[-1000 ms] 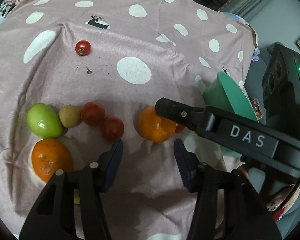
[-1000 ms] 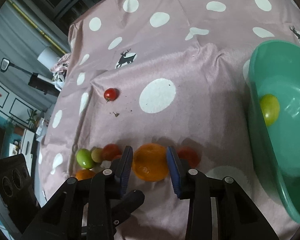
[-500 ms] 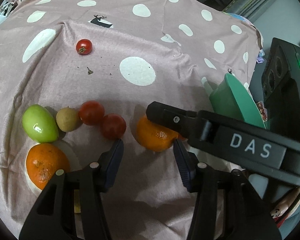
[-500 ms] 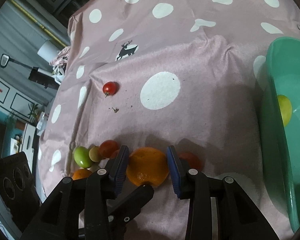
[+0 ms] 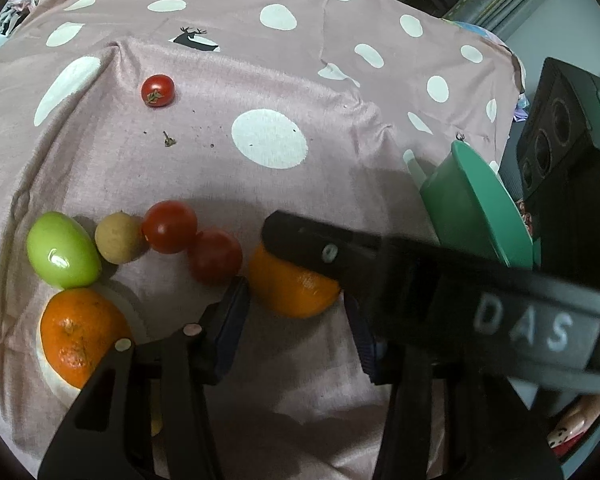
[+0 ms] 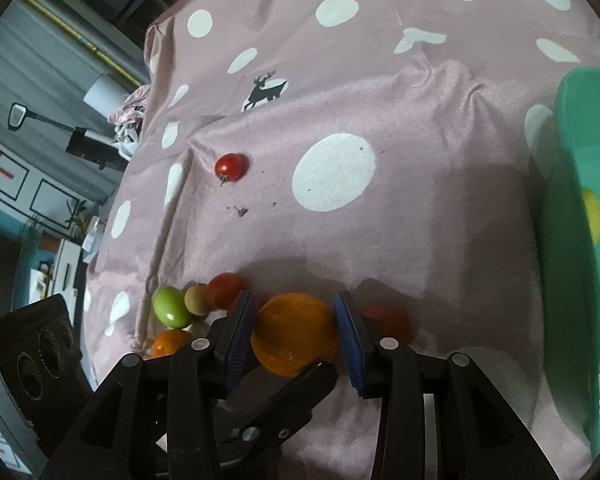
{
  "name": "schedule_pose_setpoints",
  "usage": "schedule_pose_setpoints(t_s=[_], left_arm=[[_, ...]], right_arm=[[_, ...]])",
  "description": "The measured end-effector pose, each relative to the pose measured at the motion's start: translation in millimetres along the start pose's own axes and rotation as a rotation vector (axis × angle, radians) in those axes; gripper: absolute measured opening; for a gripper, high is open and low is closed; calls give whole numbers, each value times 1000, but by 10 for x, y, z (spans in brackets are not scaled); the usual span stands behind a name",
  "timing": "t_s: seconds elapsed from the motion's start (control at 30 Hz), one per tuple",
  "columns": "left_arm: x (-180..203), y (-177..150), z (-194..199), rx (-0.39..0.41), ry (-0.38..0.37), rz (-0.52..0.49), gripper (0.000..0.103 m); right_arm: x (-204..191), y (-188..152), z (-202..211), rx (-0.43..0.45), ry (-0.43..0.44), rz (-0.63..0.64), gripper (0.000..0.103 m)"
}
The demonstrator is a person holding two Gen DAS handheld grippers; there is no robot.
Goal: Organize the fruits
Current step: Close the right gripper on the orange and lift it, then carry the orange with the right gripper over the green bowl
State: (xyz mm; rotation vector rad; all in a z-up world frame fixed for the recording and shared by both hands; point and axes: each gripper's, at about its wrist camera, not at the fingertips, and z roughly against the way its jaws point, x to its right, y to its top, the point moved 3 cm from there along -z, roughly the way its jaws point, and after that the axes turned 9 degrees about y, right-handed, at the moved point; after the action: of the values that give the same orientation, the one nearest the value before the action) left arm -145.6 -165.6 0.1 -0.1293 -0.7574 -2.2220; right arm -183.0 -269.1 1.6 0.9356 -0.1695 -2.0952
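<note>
An orange lies on the pink dotted cloth between the fingers of my right gripper, which is open around it with small gaps either side. In the left wrist view the same orange lies just ahead of my open, empty left gripper, partly under the right gripper's arm. To the left lie two red tomatoes, a brown fruit, a green fruit and a second orange. A small tomato lies farther off. A red tomato lies right of the right fingers.
A green bowl at the right holds a yellow-green fruit; it also shows in the left wrist view. A loose stem and crumbs lie on the cloth. The cloth's left edge drops off.
Both grippers have moved forward to the orange. The right fingers now sit deeper around it. No fruit has moved.
</note>
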Motion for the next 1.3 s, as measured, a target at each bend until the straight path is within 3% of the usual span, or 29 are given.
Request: schedule_pose_setpoints(t_s=[0.4,0.93,1.3], left_arm=[[-34,-21,135,25,27,-3,47],[61,15,547,134,30,-52,47],[304,26,839,233,42,-139,47]], right_arm=[[-115,-84,6,1,40,15,42],[-415,-139,323,111,85,77,42],[-548,-159,638,203,107,107,42]])
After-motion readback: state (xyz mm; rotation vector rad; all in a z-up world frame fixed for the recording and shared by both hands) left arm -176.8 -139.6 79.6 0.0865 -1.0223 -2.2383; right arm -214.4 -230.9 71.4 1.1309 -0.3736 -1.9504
